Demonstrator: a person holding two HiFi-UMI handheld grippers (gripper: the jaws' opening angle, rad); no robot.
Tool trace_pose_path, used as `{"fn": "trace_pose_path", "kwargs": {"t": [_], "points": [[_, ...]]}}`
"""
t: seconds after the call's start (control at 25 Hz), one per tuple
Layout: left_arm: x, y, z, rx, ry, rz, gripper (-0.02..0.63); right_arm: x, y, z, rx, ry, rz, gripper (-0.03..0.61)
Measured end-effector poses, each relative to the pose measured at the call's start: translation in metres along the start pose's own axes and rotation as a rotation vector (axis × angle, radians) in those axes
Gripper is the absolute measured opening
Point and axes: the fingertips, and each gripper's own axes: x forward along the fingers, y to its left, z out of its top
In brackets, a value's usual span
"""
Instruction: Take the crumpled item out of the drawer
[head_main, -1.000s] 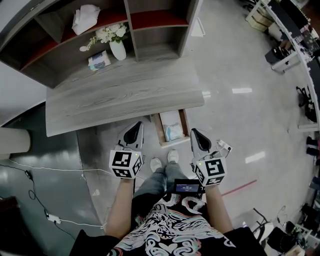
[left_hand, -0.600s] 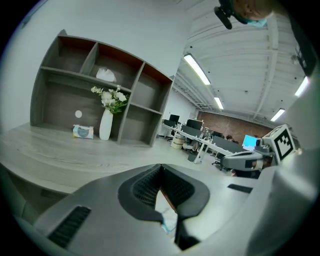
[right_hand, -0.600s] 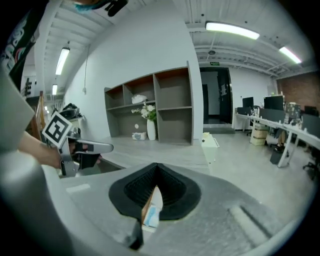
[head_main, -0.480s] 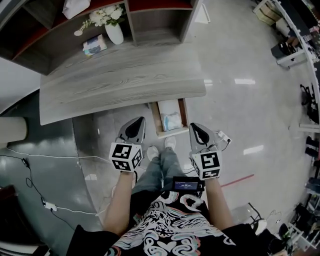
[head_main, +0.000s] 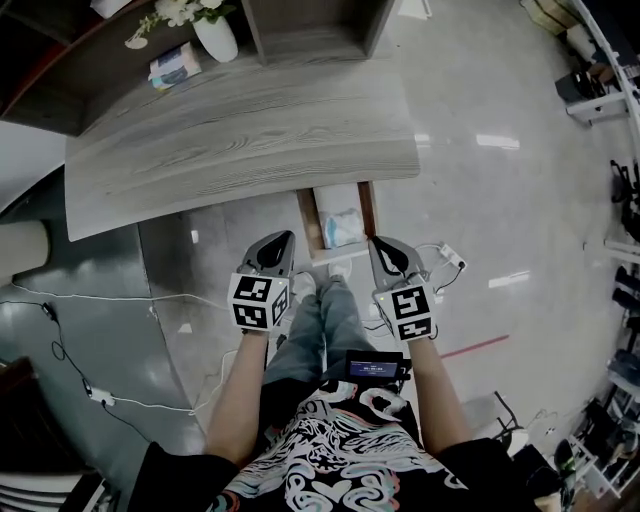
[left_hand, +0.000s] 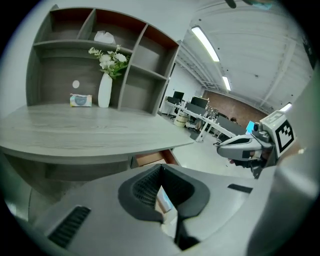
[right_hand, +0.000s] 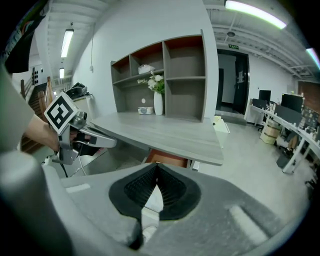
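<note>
An open wooden drawer (head_main: 310, 228) sticks out from under the grey desk (head_main: 240, 130). Inside it lies the crumpled item (head_main: 343, 228), pale blue and white. My left gripper (head_main: 276, 246) hovers just left of the drawer's front, and my right gripper (head_main: 384, 252) just right of it; both are above the floor and touch nothing. In the left gripper view the left gripper (left_hand: 161, 167) is shut and empty, with the drawer (left_hand: 150, 159) beyond it. In the right gripper view the right gripper (right_hand: 156, 166) is likewise shut, below the drawer (right_hand: 167, 159).
A white vase with flowers (head_main: 212, 35) and a tissue box (head_main: 172, 66) stand at the desk's back, under a shelf unit. The person's legs and shoes (head_main: 322, 300) are right below the drawer. Cables (head_main: 60, 350) run over the floor at left.
Both grippers have moved forward and closer together, toward the drawer's front. The head view has shifted, so the desk sits higher in it. The drawer stays open and the jaws stay shut.
</note>
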Motion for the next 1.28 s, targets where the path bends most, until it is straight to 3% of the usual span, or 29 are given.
{"fn": "trace_pose_path", "kwargs": {"t": [0.68,1.28], "points": [[0.072,0.007,-0.073,0.024,0.213,-0.035,0.000,0.081,0.000,-0.087,-0.040,0.253,0.133,0.008],[0.101,0.025,-0.113,0.001,0.308,-0.003,0.000,0.140,0.008,-0.127,-0.175,0.403,0.211,0.041]]}}
